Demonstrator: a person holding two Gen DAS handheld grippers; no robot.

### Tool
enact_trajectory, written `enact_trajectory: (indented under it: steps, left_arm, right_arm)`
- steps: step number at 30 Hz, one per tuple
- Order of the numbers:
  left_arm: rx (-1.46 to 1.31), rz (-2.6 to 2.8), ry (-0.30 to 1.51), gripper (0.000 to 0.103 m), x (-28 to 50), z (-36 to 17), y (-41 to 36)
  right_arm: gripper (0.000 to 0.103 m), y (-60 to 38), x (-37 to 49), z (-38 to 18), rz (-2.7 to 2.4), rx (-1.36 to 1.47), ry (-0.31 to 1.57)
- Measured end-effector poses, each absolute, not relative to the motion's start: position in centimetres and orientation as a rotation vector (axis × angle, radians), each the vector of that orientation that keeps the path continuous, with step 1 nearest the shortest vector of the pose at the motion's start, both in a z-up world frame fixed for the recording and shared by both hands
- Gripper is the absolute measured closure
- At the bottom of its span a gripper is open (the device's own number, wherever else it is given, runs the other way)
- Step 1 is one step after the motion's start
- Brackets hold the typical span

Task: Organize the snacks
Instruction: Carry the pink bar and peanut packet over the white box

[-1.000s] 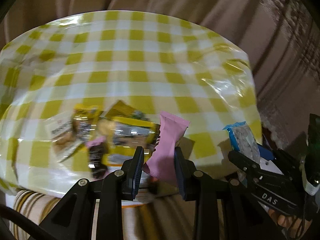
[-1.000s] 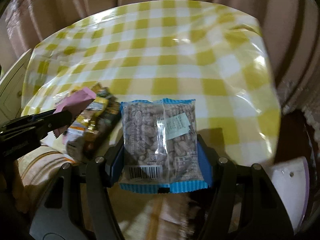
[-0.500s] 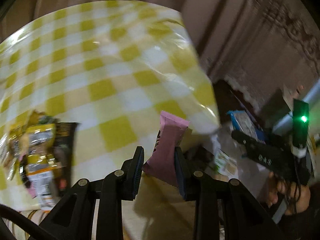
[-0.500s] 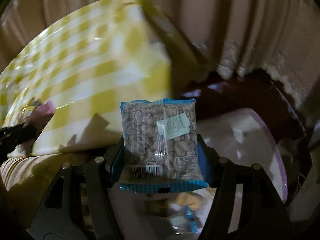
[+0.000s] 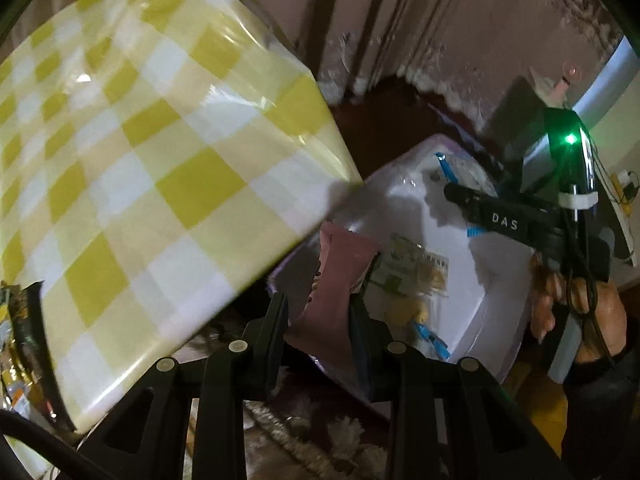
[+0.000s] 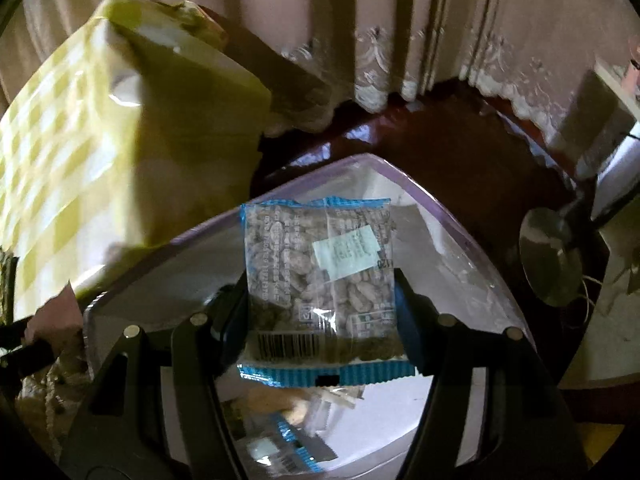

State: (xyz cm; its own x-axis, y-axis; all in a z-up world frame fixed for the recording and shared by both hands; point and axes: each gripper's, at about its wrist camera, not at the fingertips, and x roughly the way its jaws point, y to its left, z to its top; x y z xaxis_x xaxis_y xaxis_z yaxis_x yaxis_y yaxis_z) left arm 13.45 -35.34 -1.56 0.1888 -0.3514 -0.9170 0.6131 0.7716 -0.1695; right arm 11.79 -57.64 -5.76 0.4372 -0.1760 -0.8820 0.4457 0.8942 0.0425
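Transport is the step in hand, as I judge it: both snacks are off the bench point(image 5: 168, 184) with its yellow check cloth and hang over the white bin point(image 5: 460, 292) that sits lower, at the centre and right of the left wrist view; the bin already holds a few packets, among them a pale one with a green label point(image 5: 412, 276), so the sorting looks partly done.

Left gripper point(image 5: 318, 320) has its jaws clamped on the pink snack bar point(image 5: 336, 280); the bar stands upright between them at lower centre of frame, its top end reaching past the jaw tips, over the near rim of the bin; right gripper point(image 6: 322, 316) has its jaws clamped wider on the peanut packet point(image 6: 320, 276), which stands flat-on at centre of the right wrist view, blue crimped edge below the jaws, above the bin's inside.

Next move, I judge, calls for lowering each snack further inside the rim, then parting the jaws so it drops clear; the pink bar sits close to the rim and may need carrying further in first.
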Motion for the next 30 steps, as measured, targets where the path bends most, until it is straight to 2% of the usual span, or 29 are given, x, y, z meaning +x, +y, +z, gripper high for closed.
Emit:
enact_trajectory:
  steps: [8, 10, 12, 14, 18, 26, 30]
  left_arm:
    - [0.288, -0.673, 1.277, 0.069, 14.3, -3.1, -36.6]
    - [0.28, -0.67, 1.287, 0.066, 14.3, -3.1, -36.5]
    - [0.272, -0.669, 1.28, 0.054, 14.3, -2.9, -36.4]
    - [0.271, -0.669, 1.264, 0.047, 14.2, -2.6, -36.3]
    - [0.26, -0.663, 1.231, 0.04, 14.2, -2.0, -35.8]
    - [0.127, -0.654, 1.124, 0.03, 14.3, 0.6, -33.2]
    - [0.069, -0.618, 1.056, 0.029, 14.3, 2.0, -31.2]
  right_arm:
    - [0.035, -57.5, 13.1, -7.4, -0.354, 0.319, 1.092]
    - [0.033, -57.5, 13.2, -7.6, -0.341, 0.331, 1.093]
    - [0.03, -57.5, 13.2, -7.2, -0.343, 0.332, 1.075]
    - [0.028, -57.6, 13.0, -6.7, -0.35, 0.329, 1.063]
    - [0.027, -58.2, 12.5, -5.8, -0.384, 0.338, 1.037]
    - [0.023, -58.6, 11.3, -3.1, -0.443, 0.331, 0.981]
    - [0.016, -56.8, 11.3, -1.4, -0.427, 0.279, 0.931]
